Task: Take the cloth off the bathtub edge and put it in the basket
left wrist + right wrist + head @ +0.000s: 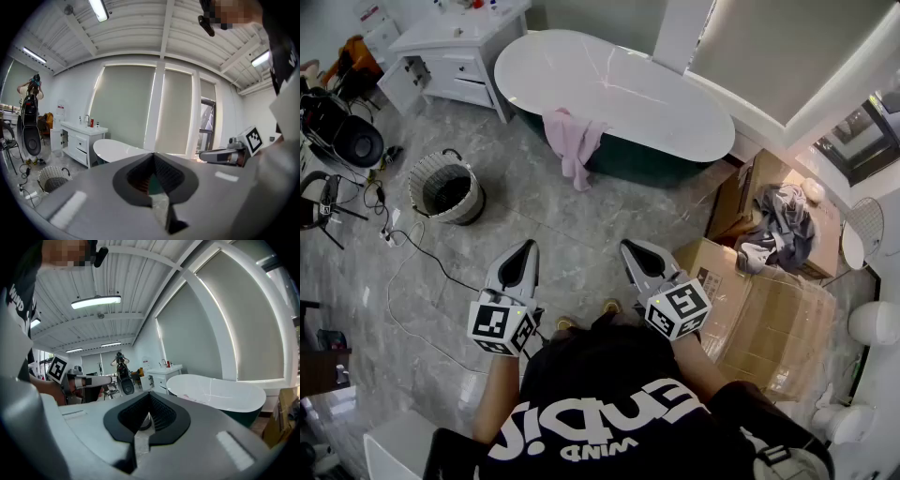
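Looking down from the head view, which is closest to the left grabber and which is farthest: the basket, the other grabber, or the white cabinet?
1. The right gripper, side by side with the left gripper.
2. The basket, on the floor ahead and to the left.
3. The white cabinet, farther ahead, at the top left.

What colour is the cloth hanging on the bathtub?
Pale pink. The cloth shows best in the head view.

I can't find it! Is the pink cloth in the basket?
Out: the cloth hangs over the bathtub edge, apart from the basket.
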